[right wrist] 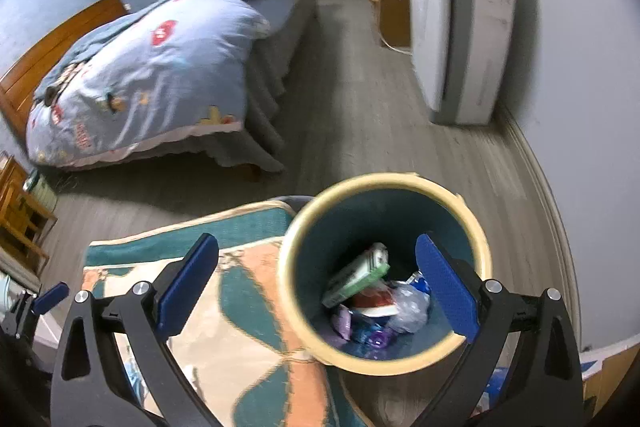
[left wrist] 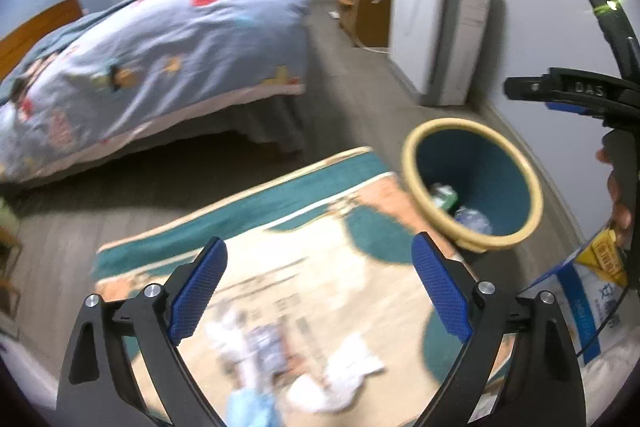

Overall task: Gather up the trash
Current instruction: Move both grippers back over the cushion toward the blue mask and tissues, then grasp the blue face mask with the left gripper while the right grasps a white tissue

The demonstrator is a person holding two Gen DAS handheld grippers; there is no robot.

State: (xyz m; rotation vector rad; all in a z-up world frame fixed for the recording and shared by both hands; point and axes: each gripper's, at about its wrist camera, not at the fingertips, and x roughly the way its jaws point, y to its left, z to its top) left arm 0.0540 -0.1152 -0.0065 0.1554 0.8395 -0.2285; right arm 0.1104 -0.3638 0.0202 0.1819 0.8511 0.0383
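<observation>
My left gripper (left wrist: 320,291) hangs open and empty above a teal and cream rug (left wrist: 280,211). On the rug below it lie crumpled white paper (left wrist: 348,375) and a blue and white wrapper (left wrist: 268,347), both blurred. The round bin (left wrist: 412,167), cream rim and teal inside, stands at the rug's right corner. My right gripper (right wrist: 316,287) is open over the bin (right wrist: 288,267), holding nothing. Inside the bin lie a green carton (right wrist: 356,275), a red and white piece (right wrist: 372,301), clear plastic (right wrist: 408,307) and purple wrappers (right wrist: 344,323).
A bed with a blue quilt (left wrist: 160,59) fills the left. A tall white unit (left wrist: 436,27) and a wooden stand (left wrist: 368,7) line the right wall. A blue and white box (left wrist: 580,307) sits at the right, by a person's hand (left wrist: 620,195). Wooden furniture (right wrist: 20,211) stands at far left.
</observation>
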